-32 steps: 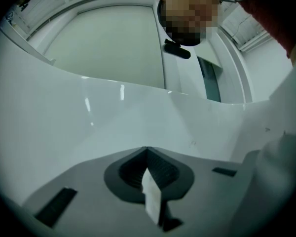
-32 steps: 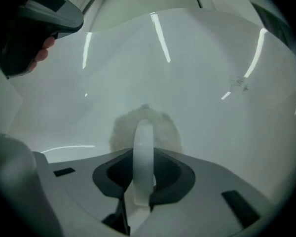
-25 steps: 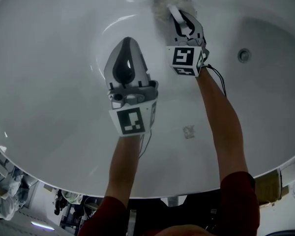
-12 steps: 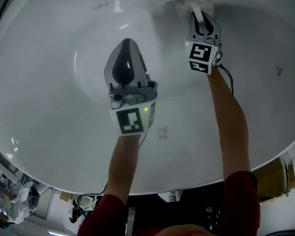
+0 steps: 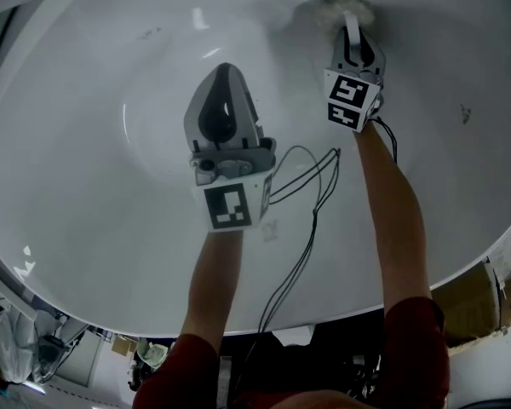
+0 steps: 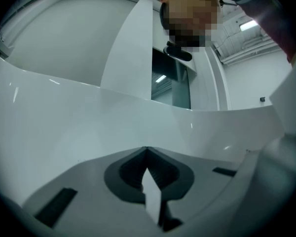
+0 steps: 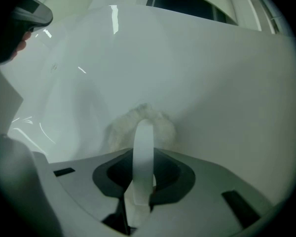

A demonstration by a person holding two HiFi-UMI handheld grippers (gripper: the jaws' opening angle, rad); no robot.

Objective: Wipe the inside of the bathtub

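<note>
The white bathtub (image 5: 85,143) fills the head view, seen from above. My right gripper (image 5: 351,25) reaches to the far wall and is shut on a fluffy white cloth (image 5: 336,8) pressed against the tub. In the right gripper view the cloth (image 7: 119,128) bulges out beyond the closed jaws of the right gripper (image 7: 143,132), flat on the tub wall (image 7: 212,73). My left gripper (image 5: 223,79) hovers over the middle of the tub, shut, with nothing in it. The left gripper (image 6: 147,154) view shows its jaws together and the tub rim (image 6: 49,98) ahead.
Black cables (image 5: 302,228) trail loosely across the tub's near side between my two arms. A small dark mark (image 5: 465,113) shows on the tub at right. Cardboard (image 5: 464,305) and floor clutter (image 5: 17,339) lie outside the near rim.
The right gripper and cloth have slid along the far wall, rightward and upward in the view. The cables have swung into view over the tub. The left gripper has held its place.
</note>
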